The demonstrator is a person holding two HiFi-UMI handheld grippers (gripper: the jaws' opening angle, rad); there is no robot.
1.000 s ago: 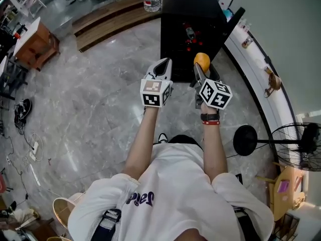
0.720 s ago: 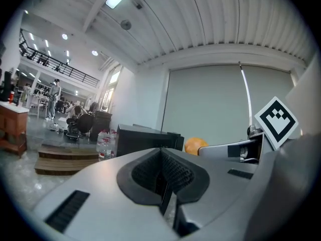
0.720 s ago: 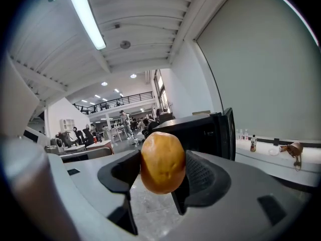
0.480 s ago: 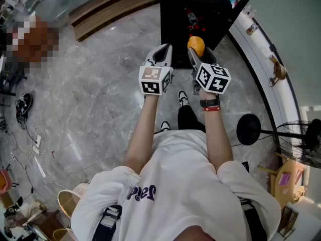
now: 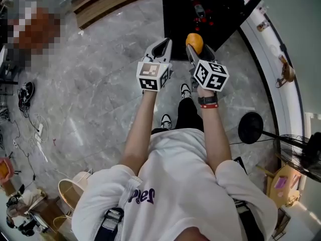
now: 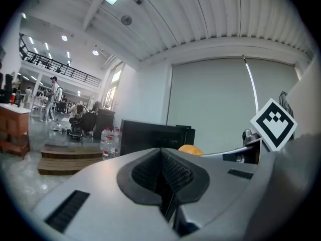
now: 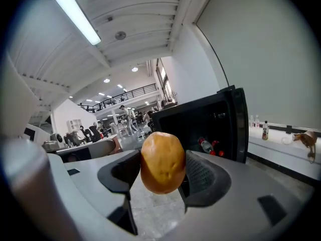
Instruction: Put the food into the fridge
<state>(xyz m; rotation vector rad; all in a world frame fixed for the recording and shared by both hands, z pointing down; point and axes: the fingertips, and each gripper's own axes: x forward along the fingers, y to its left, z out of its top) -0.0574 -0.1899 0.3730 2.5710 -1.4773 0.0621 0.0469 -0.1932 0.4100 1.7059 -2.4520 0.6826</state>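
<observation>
Both your grippers have moved up the frame toward the fridge (image 5: pixel 175 19) over the last second, and you have stepped in behind them. Your right gripper (image 5: pixel 195 48) pinches the food (image 5: pixel 194 42), a rounded orange-brown lump, squarely between its pads. In the head view the food sits at upper centre, just at the fridge's near edge and not yet inside. Your left gripper (image 5: pixel 161 47) rides just left of it with its jaws pressed together on nothing.

As for progress, the door (image 7: pixel 239 122) already stands open, and some red-capped bottles (image 5: pixel 199 10) lie inside, so the way in looks free. The carry seems nearly done. You still have to reach the food into the dark interior, set it on a shelf or the floor of the fridge, let go and pull back. Closing the door may follow.
</observation>
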